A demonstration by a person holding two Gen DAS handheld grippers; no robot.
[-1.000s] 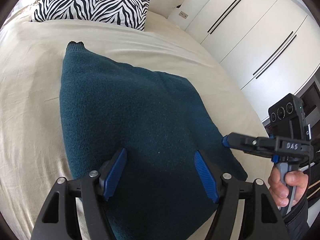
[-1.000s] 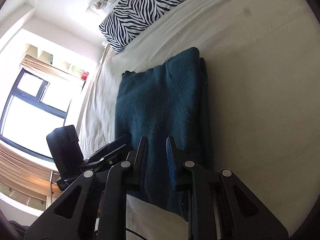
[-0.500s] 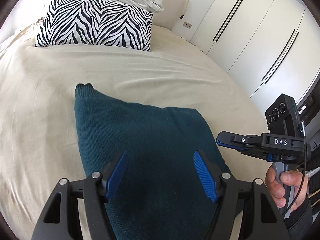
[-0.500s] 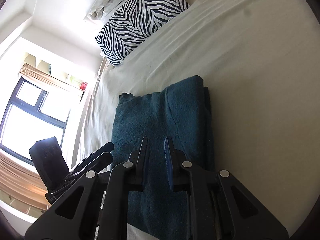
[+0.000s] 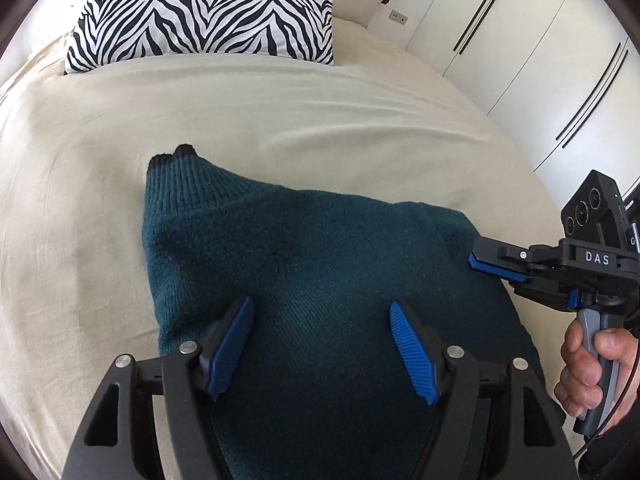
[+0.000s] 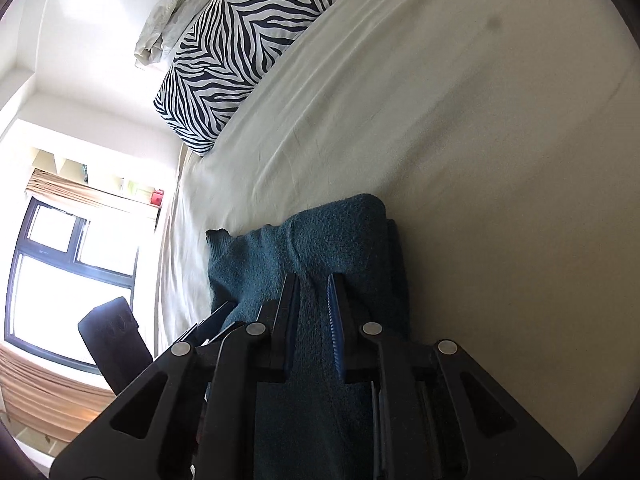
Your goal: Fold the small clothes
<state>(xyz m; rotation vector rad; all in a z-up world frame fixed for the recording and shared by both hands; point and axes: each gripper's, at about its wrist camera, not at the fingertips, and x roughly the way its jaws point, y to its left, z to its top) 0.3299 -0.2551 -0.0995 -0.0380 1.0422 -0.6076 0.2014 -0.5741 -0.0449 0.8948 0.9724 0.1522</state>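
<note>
Teal knitted wool fills the left wrist view: a small dark-teal ribbed sweater (image 5: 320, 280) lies on the cream-sheeted bed (image 5: 280, 120), already doubled into a thick, roughly rectangular pad with a ribbed cuff or hem poking out at its far left corner. The left tool (image 5: 320, 344) hovers over the near half with its blue-padded fingers spread wide apart, gripping nothing. At the right edge, the right tool (image 5: 496, 266) comes in sideways at the sweater's far right corner; from here its fingers look nearly together. A zebra-striped pillow (image 5: 200, 12) sits well beyond, at the head of the bed. In the right wrist view, the stacked layers of the sweater (image 6: 320, 248) show along its folded edge, and the right tool (image 6: 314, 312) has a narrow gap between its fingers with knit showing behind; whether it pinches any cloth I cannot tell. Judging by the layers, most folding seems done; perhaps one last fold or a tidy-up remains.
</note>
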